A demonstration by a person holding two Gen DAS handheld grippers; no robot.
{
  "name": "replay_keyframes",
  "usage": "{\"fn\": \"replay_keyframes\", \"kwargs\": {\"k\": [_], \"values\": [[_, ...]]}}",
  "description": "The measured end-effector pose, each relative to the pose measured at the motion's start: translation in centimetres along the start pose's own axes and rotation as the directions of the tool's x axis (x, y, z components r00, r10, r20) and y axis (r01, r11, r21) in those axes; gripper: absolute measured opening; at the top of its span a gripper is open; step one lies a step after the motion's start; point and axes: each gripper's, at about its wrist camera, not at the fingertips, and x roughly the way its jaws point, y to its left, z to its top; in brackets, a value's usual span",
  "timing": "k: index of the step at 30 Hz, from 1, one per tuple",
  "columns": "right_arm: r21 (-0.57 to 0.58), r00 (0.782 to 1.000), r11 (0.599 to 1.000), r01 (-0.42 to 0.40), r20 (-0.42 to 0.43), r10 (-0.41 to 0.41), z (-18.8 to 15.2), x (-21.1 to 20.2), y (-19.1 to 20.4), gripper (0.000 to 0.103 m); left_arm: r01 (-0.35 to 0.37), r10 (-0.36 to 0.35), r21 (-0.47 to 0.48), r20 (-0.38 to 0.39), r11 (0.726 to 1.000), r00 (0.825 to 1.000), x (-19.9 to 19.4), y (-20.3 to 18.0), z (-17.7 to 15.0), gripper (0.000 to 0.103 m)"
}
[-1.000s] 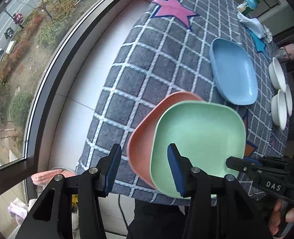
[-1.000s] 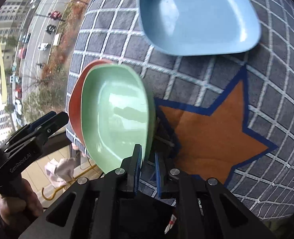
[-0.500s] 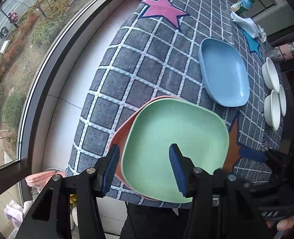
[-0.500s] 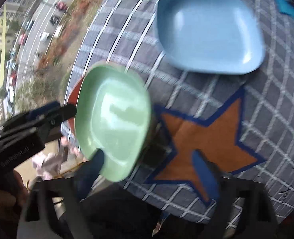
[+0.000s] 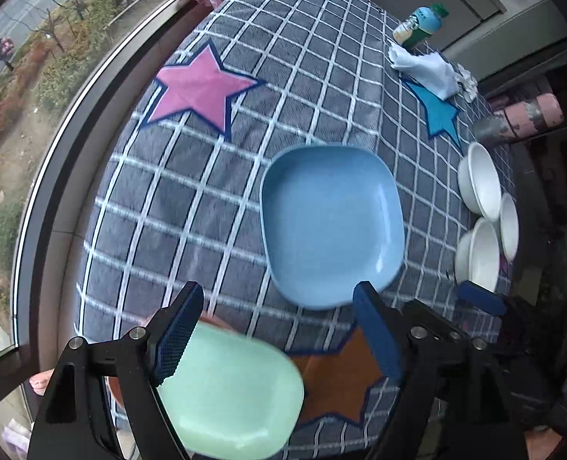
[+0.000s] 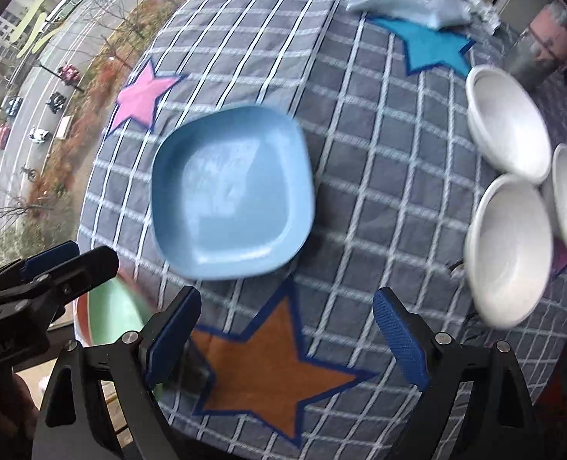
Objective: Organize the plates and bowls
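Observation:
A green plate (image 5: 229, 391) lies on a salmon plate (image 5: 114, 391) at the near left corner of the table. My left gripper (image 5: 279, 326) hangs above them with its jaws opening. The pads press on nothing, and the green plate shows below the left finger. Just beyond the fingertips sits a blue plate (image 5: 331, 226). My right gripper (image 6: 287, 337) stands open over an orange star, with nothing between its fingers. The blue plate (image 6: 231, 195) is ahead of it, and the green plate (image 6: 114, 314) lies to its left. Three white bowls (image 6: 510, 245) cluster at the right.
A grey checked tablecloth (image 5: 191, 207) with coloured stars covers the table. At the far end stand a bottle (image 5: 421, 25), a white cloth (image 5: 425, 69) and a pink-and-grey cylinder (image 5: 521, 119). A large window (image 5: 22, 76) runs along the table's left side.
My right gripper has let go of the green plate and opened wide. The green plate now rests on the salmon plate. Both grippers have moved toward the blue plate, and the left jaws have widened.

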Motion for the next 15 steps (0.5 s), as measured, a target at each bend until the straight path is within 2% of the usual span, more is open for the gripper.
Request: {"fn": "replay_keyframes", "kwargs": {"k": [4, 7, 10, 13, 15], "values": [[-0.028, 0.999, 0.998, 0.052, 0.013, -0.052, 3.0, -0.2, -1.4, 0.09, -0.039, 0.037, -0.05, -0.038, 0.998, 0.999, 2.4, 0.7, 1.8, 0.083], [-0.053, 0.998, 0.997, 0.057, -0.005, -0.057, 4.3, 0.5, -1.9, 0.066, -0.063, 0.061, -0.059, -0.047, 0.996, 0.997, 3.5, 0.6, 2.6, 0.083], [-0.052, 0.997, 0.997, 0.053, -0.047, -0.056, 5.7, 2.3, -2.2, 0.064, -0.096, 0.094, -0.034, -0.055, 0.995, 0.994, 4.5, 0.2, 2.9, 0.083], [-0.063, 0.997, 0.997, 0.045, -0.059, -0.049, 6.5, 3.6, -2.3, 0.046, -0.102, 0.099, -0.039, -0.08, 0.994, 0.992, 5.6, 0.4, 2.9, 0.08], [-0.072, 0.996, 0.997, 0.034, -0.076, -0.039, 6.9, 4.3, -2.2, 0.044, -0.104, 0.099, -0.049, -0.091, 0.993, 0.991, 6.2, 0.5, 2.9, 0.076]]}}
